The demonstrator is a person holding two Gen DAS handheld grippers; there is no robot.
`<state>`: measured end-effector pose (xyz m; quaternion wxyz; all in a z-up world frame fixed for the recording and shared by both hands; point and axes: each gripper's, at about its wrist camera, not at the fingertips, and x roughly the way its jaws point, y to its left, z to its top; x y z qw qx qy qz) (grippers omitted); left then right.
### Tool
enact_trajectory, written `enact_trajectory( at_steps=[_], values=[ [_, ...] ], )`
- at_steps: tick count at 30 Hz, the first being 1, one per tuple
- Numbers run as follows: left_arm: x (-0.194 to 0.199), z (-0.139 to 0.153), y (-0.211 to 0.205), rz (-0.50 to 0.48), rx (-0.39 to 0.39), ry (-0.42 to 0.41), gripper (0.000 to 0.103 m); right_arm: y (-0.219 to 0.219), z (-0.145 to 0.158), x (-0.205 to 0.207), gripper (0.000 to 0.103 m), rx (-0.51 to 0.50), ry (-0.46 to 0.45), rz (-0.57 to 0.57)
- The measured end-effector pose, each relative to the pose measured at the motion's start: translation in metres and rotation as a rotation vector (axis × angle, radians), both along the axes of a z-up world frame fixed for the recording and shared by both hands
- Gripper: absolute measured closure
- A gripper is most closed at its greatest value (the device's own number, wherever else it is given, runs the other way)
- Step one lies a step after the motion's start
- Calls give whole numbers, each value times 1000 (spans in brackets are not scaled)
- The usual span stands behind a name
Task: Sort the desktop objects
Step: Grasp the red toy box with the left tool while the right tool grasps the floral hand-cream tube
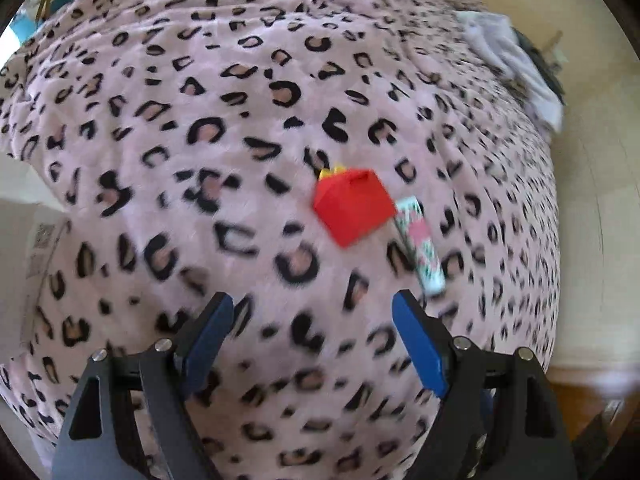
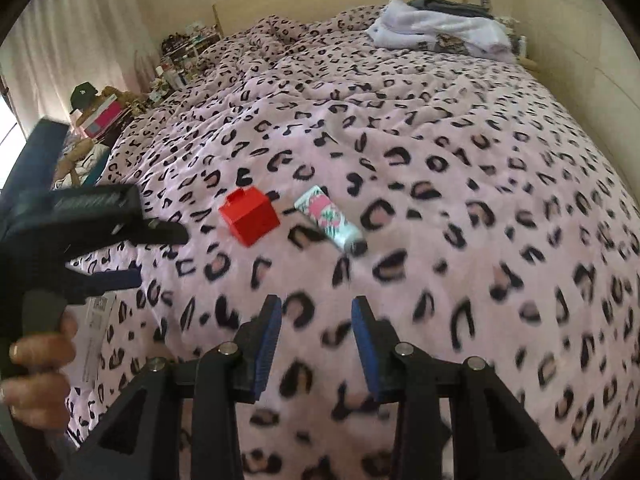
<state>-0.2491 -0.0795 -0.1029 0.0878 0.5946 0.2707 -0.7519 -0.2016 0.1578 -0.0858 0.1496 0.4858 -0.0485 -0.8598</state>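
- The red box [image 1: 352, 208] lies on the pink leopard-print bedspread [image 1: 200, 80] just right of centre in the left wrist view, tipped onto one face, with a bit of yellow showing behind its top edge
- The floral tube [image 1: 420, 248] lies just beside the box at its lower right, flat on its side; in the right wrist view its dark cap end points toward the lower right. The soft cover gives it no firm base, which probably explains why both things lie over rather than stand
- The left gripper [image 1: 314, 312] hangs above the bedspread at the bottom of its own view, its blue fingers [image 1: 212, 340] spread wide with nothing but fabric between them. So wide a gap would suit the broad box, judging by how it lines up below it
- The right gripper [image 2: 316, 316] sits at the lower centre of its view, its fingers [image 2: 268, 344] parted and empty, set narrower than the left pair, which would fit the slim tube ahead of it
- At the left edge of the right wrist view a hand [image 2: 36, 364] grips the handle of the left tool
- Folded pale clothes [image 2: 440, 28] rest at the upper right, well apart from both things
- Neither thing is yet picked up; no sorting spot is visible
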Motion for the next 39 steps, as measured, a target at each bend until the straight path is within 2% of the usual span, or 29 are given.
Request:
enact_trajectory(
  at_steps=[5,9,13,18,21,26,28,31,35,39],
  values=[
    [-46,-23,5,64,13,-65,20,-9,-13,-41,66,47,14,92],
    [-77,-43,19,44,-1,-99,20,-17,-26,-64,65,55,-2,199],
    [-93,-54,29,35,-18,-116,20,-27,-40,-82,62,87,-22,289],
    [-99,-78,28,51,-30,-165,20,-41,-59,-99,61,178,-23,333],
    [-100,-91,30,46,-40,-185,20,-50,-69,-105,61,227,-22,339],
    [-103,-96,36,41,-72,-179,21,-53,-82,-110,61,231,-9,322],
    [-105,-96,35,46,-81,-176,29,-50,-84,-111,62,206,1,301],
    [-106,-93,34,32,-94,-158,40,-46,-84,-113,71,182,5,270],
    [-102,-90,34,-5,-94,-130,45,-39,-83,-110,74,143,2,225],
    [-88,-84,35,-102,-113,-89,49,-27,-79,-99,74,89,-9,172]
  ],
)
